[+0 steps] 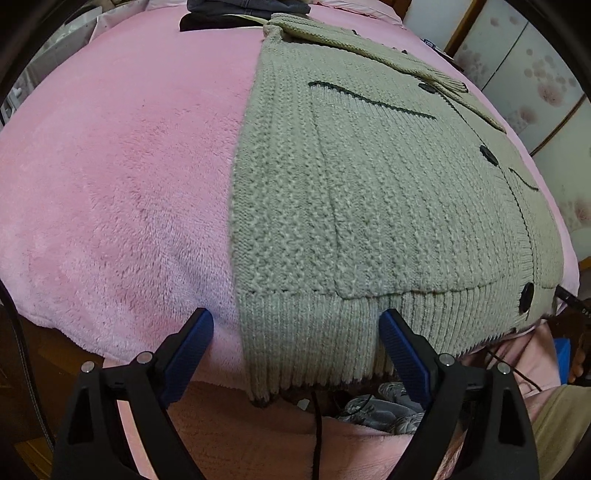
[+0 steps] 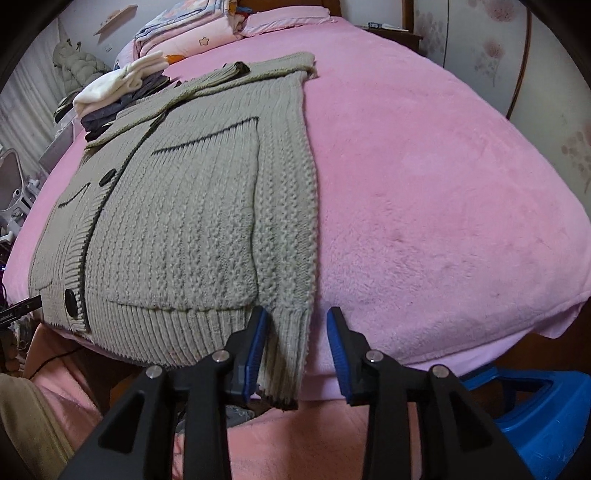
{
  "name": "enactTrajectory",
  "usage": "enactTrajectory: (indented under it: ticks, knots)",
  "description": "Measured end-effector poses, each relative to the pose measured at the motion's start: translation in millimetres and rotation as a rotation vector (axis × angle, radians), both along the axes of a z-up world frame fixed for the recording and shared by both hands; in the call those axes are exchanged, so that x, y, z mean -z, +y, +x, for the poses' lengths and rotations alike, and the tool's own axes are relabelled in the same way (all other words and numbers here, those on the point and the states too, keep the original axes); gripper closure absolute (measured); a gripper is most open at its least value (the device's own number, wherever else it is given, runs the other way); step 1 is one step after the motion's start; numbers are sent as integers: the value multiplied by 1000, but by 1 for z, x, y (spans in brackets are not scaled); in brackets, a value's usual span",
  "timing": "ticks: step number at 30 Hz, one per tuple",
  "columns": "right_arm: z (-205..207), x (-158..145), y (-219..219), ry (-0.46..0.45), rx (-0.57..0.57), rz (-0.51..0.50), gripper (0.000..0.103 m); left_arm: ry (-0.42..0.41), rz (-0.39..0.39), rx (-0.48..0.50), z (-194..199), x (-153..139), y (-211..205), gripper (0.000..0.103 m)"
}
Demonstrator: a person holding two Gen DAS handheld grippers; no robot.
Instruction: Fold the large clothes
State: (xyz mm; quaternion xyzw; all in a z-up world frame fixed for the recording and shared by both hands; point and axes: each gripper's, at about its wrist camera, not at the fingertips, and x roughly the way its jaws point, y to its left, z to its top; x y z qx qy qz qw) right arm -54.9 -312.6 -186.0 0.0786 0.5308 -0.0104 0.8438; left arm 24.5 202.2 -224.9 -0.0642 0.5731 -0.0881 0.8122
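A pink fleece blanket (image 2: 424, 184) covers the bed; a blue stool (image 2: 546, 413) stands beside it.

The cardigan (image 1: 369, 206) is chunky, rough ribbed knit with glossy dark buttons (image 1: 488, 155); the bed's blanket (image 1: 129, 184) is soft, matt pink fleece.

I am working in a home bedroom: a bed under a pink fleece blanket (image 2: 424, 166), folded quilts (image 2: 177, 33) and a pillow (image 2: 288, 16) at its head, flowered wardrobe doors (image 1: 535, 74) beside it.
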Motion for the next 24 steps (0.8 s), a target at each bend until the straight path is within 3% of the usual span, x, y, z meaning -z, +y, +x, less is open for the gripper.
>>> enactTrajectory:
  ticks: [2,3,4,5,11,16,19,22,24]
  knots:
    - [3,2,1,-6,-21,17,69,-5,-11,0,0,-1,2,13]
    - [4,3,2,-11,-34,27,74,-8,-17,0,0,-1,2,13]
    - [4,3,4,-14,-57,48,89,-11,-18,2,-1,-1,2,14]
    - [5,2,7,-17,-71,59,93,-13,-18,4,0,-1,2,16]
    - [1,-18,23,-78,-137,53,95,-15,-40,41,3,-11,-4,43]
    - [9,-9,21,-33,-132,67,91,-6,-37,53,6,-13,-9,45]
    - [10,-8,22,-20,-135,56,90,19,-73,43,11,-8,-8,38]
    - [9,-4,26,-10,-152,33,88,31,-99,44,16,-4,-5,38]
    - [11,-1,28,-6,-160,19,88,31,-80,50,18,-6,-8,45]
